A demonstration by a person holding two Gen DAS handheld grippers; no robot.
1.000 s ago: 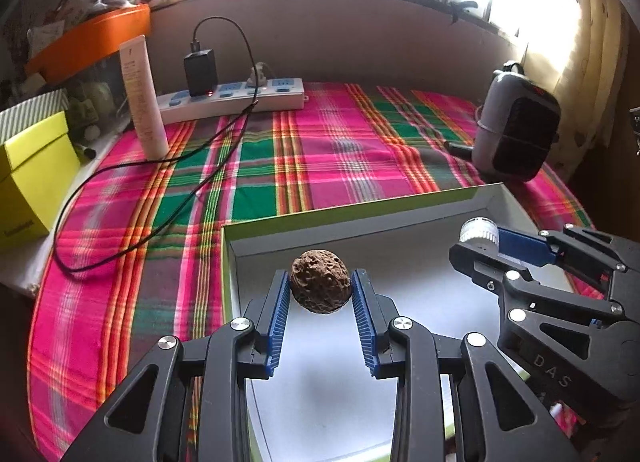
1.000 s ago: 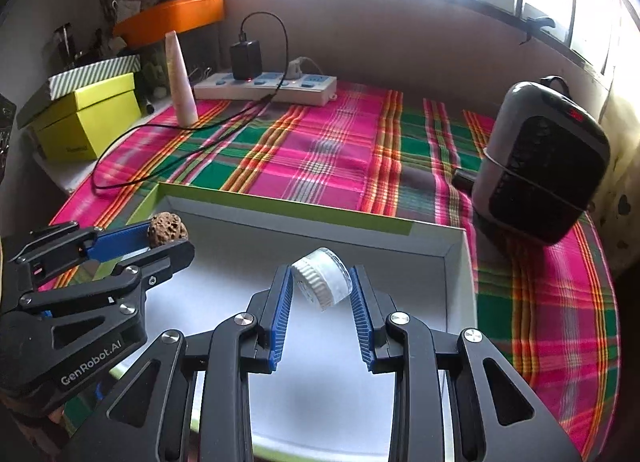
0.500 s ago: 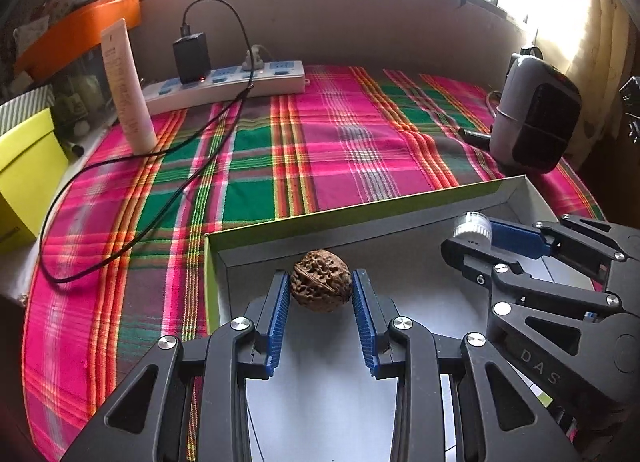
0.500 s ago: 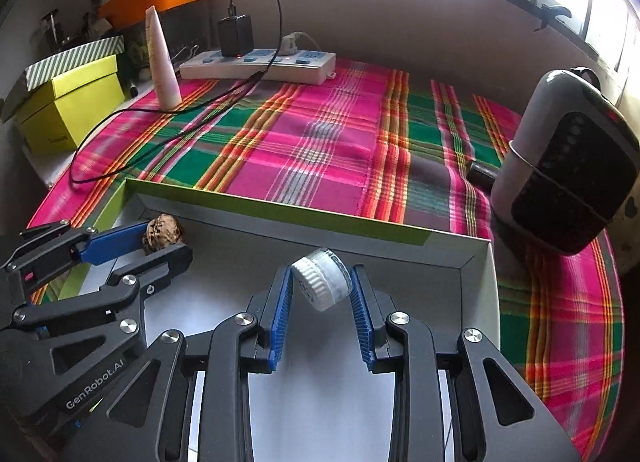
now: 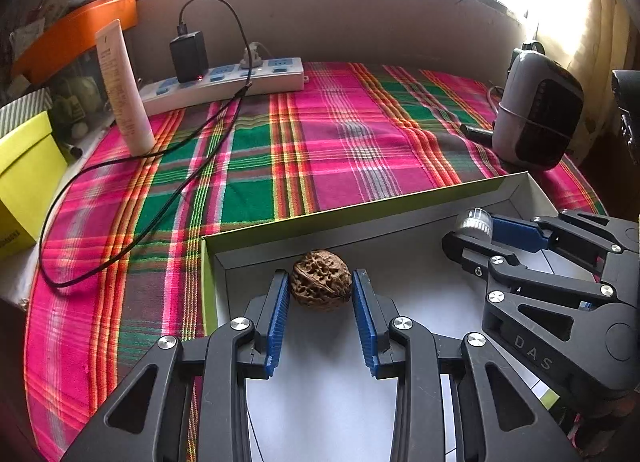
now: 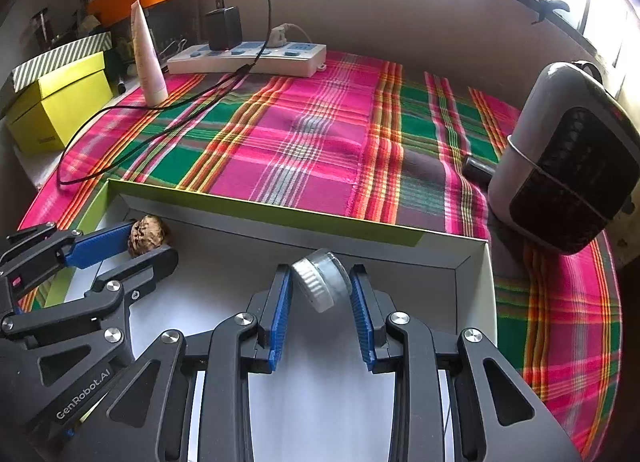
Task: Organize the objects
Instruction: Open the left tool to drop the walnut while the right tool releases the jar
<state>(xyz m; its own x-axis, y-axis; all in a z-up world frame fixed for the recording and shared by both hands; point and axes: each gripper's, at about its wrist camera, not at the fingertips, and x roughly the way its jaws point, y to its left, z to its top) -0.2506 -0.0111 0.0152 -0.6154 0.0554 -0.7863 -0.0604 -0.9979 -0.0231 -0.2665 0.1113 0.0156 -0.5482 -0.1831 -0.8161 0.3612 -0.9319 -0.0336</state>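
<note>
The left gripper (image 5: 321, 290) is clamped on a walnut (image 5: 321, 277), its blue pads (image 5: 279, 312) pressing the shell from both sides near their tips. The right gripper (image 6: 321, 286) holds a small white-capped jar (image 6: 322, 278) the same way, tilted, cap toward its left finger. Both loads now sit inside the outline of the shallow white box (image 5: 360, 217) with the green rim, just short of its far wall. Over the last second both wrist views have shifted: the far wall has slid closer to the fingertips, and the box floor fills more of the space beneath the fingers, so the grippers have carried their loads forward and a little lower into the box. Neither grip has altered; the jaws stand as narrow as before.

For the task, this reads as the placing step nearly done: walnut toward the box's left corner, jar to its right, well apart from each other. Whether either one touches the floor yet I cannot tell. The next move would be letting go; the round walnut may roll.
</note>
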